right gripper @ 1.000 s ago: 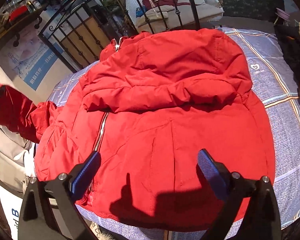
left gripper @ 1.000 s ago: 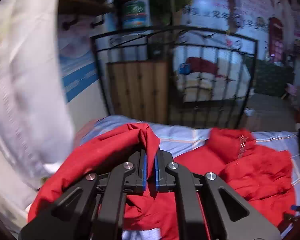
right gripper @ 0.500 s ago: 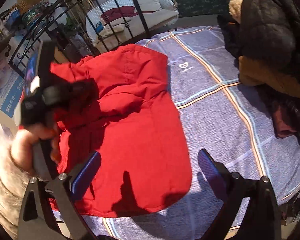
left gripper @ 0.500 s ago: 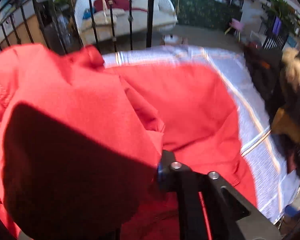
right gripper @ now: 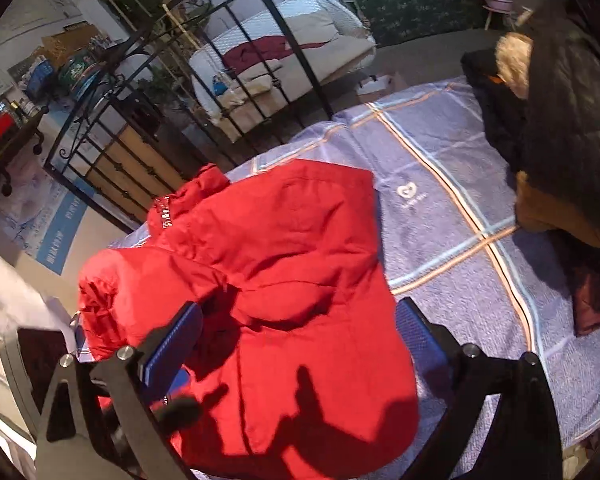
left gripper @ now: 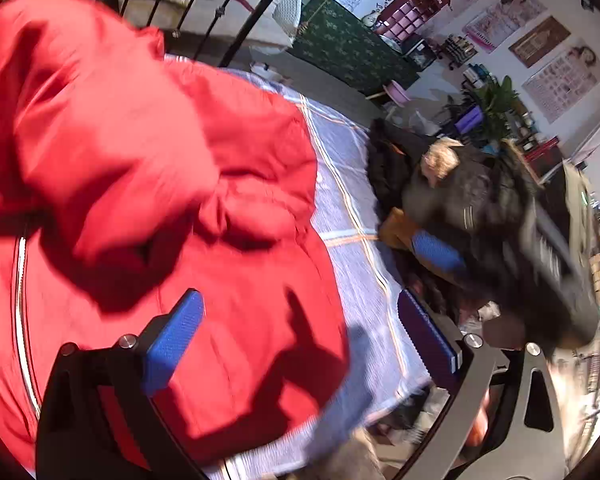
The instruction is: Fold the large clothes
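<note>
A red puffer jacket (right gripper: 284, 280) lies on the bed's blue plaid sheet (right gripper: 460, 240), with one side folded over its front; it also fills the left of the left wrist view (left gripper: 140, 184). My left gripper (left gripper: 300, 340) is open and empty, just above the jacket's near edge. My right gripper (right gripper: 300, 344) is open and empty over the jacket's lower part. In the left wrist view the right gripper's blue pad (left gripper: 436, 252) shows blurred at the right.
A pile of dark coats with a fur trim (right gripper: 560, 120) lies on the bed's right side. A black iron bedstead (right gripper: 204, 92) stands at the far edge. A white sofa and shelves stand beyond it.
My left gripper carried the red sleeve over the jacket's front and let it go; it now stands open. My right gripper stayed open and swung to the right.
</note>
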Demonstrator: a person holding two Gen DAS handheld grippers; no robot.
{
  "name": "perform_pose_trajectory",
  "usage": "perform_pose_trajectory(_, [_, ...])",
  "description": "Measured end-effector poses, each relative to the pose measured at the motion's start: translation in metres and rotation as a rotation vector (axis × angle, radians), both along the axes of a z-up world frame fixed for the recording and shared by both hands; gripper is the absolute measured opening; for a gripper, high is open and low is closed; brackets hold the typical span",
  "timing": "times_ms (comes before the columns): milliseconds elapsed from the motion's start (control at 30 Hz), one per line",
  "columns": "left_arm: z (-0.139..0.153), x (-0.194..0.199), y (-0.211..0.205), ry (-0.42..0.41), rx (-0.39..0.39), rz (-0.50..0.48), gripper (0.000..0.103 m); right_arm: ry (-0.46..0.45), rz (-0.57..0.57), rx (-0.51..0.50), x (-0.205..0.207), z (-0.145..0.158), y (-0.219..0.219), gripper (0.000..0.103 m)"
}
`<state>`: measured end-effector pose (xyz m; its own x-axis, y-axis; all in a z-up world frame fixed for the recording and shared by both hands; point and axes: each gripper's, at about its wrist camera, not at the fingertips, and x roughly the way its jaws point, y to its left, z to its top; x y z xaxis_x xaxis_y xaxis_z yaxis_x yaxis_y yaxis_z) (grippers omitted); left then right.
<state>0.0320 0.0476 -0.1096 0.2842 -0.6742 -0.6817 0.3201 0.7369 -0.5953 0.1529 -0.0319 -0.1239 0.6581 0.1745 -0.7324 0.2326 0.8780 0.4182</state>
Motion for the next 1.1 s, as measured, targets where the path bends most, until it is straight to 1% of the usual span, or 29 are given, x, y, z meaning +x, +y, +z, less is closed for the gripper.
perform_pose_trajectory(33, [0.001, -0.013, 0.012, -0.009, 0.009, 0.009, 0.096, -0.007, 0.016, 0.022, 0.005, 0.006, 0.007, 0.096])
perform_pose_trajectory(67, [0.004, -0.03, 0.025, -0.035, 0.019, 0.025, 0.096, -0.001, 0.055, 0.059, 0.01, 0.006, 0.016, 0.096])
perform_pose_trajectory(100, [0.005, -0.039, 0.037, -0.066, 0.05, 0.055, 0.096, 0.017, 0.109, 0.099, 0.017, 0.003, 0.027, 0.096])
perform_pose_trajectory(133, [0.005, -0.047, 0.05, -0.101, 0.102, 0.092, 0.096, 0.045, 0.166, 0.151, 0.025, -0.005, 0.044, 0.096])
perform_pose_trajectory(200, [0.007, -0.056, 0.074, -0.148, 0.158, 0.134, 0.096, 0.077, 0.209, 0.233, 0.036, -0.02, 0.067, 0.095])
perform_pose_trajectory(233, [0.009, -0.059, 0.087, -0.17, 0.186, 0.16, 0.096, 0.09, 0.231, 0.309, 0.044, -0.032, 0.081, 0.093])
perform_pose_trajectory(300, [0.015, -0.057, 0.108, -0.201, 0.239, 0.208, 0.096, 0.118, 0.243, 0.438, 0.058, -0.053, 0.1, 0.092])
perform_pose_trajectory(333, [0.019, -0.056, 0.122, -0.214, 0.264, 0.241, 0.096, 0.143, 0.228, 0.493, 0.066, -0.067, 0.107, 0.088])
perform_pose_trajectory(367, [0.021, -0.051, 0.135, -0.219, 0.28, 0.273, 0.096, 0.153, 0.203, 0.535, 0.072, -0.076, 0.11, 0.079])
perform_pose_trajectory(400, [0.025, -0.049, 0.149, -0.222, 0.289, 0.305, 0.096, 0.148, 0.172, 0.579, 0.079, -0.085, 0.112, 0.074])
perform_pose_trajectory(433, [0.028, -0.047, 0.161, -0.225, 0.292, 0.335, 0.096, 0.138, 0.15, 0.605, 0.084, -0.09, 0.112, 0.062])
perform_pose_trajectory(467, [0.03, -0.044, 0.171, -0.23, 0.296, 0.36, 0.096, 0.134, 0.131, 0.609, 0.092, -0.093, 0.114, 0.043])
perform_pose_trajectory(500, [0.031, -0.042, 0.18, -0.236, 0.306, 0.383, 0.096, 0.14, 0.139, 0.584, 0.1, -0.089, 0.119, 0.03])
perform_pose_trajectory(533, [0.033, -0.041, 0.188, -0.239, 0.315, 0.403, 0.096, 0.144, 0.17, 0.529, 0.106, -0.078, 0.128, 0.019])
perform_pose_trajectory(567, [0.033, -0.039, 0.193, -0.24, 0.321, 0.415, 0.096, 0.125, 0.21, 0.459, 0.11, -0.062, 0.137, 0.011])
perform_pose_trajectory(600, [0.036, -0.037, 0.197, -0.243, 0.326, 0.426, 0.096, 0.092, 0.264, 0.358, 0.115, -0.04, 0.148, 0.01])
perform_pose_trajectory(633, [0.038, -0.035, 0.2, -0.249, 0.33, 0.433, 0.096, 0.035, 0.333, 0.221, 0.119, -0.005, 0.159, 0.008])
perform_pose_trajectory(700, [0.045, -0.036, 0.209, -0.267, 0.34, 0.436, 0.096, -0.073, 0.436, 0.072, 0.125, 0.049, 0.168, 0.005])
perform_pose_trajectory(733, [0.051, -0.032, 0.209, -0.283, 0.341, 0.433, 0.096, -0.106, 0.49, -0.012, 0.131, 0.074, 0.17, 0.005])
perform_pose_trajectory(767, [0.055, -0.032, 0.217, -0.297, 0.33, 0.429, 0.096, -0.122, 0.546, -0.08, 0.137, 0.09, 0.172, 0.005])
perform_pose_trajectory(800, [0.062, -0.026, 0.219, -0.313, 0.306, 0.424, 0.096, -0.139, 0.58, -0.144, 0.145, 0.099, 0.17, 0.005])
perform_pose_trajectory(833, [0.068, -0.021, 0.222, -0.325, 0.283, 0.425, 0.096, -0.14, 0.572, -0.232, 0.155, 0.101, 0.165, 0.004])
perform_pose_trajectory(867, [0.077, -0.012, 0.226, -0.342, 0.258, 0.434, 0.096, -0.115, 0.551, -0.271, 0.168, 0.094, 0.156, 0.004])
perform_pose_trajectory(900, [0.086, -0.004, 0.231, -0.357, 0.242, 0.45, 0.096, -0.065, 0.535, -0.268, 0.185, 0.08, 0.144, 0.004])
perform_pose_trajectory(967, [0.097, 0.021, 0.233, -0.377, 0.233, 0.455, 0.096, 0.064, 0.534, -0.192, 0.217, 0.032, 0.117, 0.004])
perform_pose_trajectory(1033, [0.095, 0.052, 0.226, -0.363, 0.277, 0.45, 0.096, 0.184, 0.503, -0.126, 0.229, -0.027, 0.095, 0.006])
perform_pose_trajectory(1067, [0.092, 0.067, 0.219, -0.346, 0.303, 0.435, 0.096, 0.24, 0.482, -0.094, 0.229, -0.053, 0.089, 0.012])
perform_pose_trajectory(1100, [0.082, 0.083, 0.208, -0.324, 0.338, 0.399, 0.096, 0.28, 0.465, -0.031, 0.227, -0.077, 0.082, 0.015])
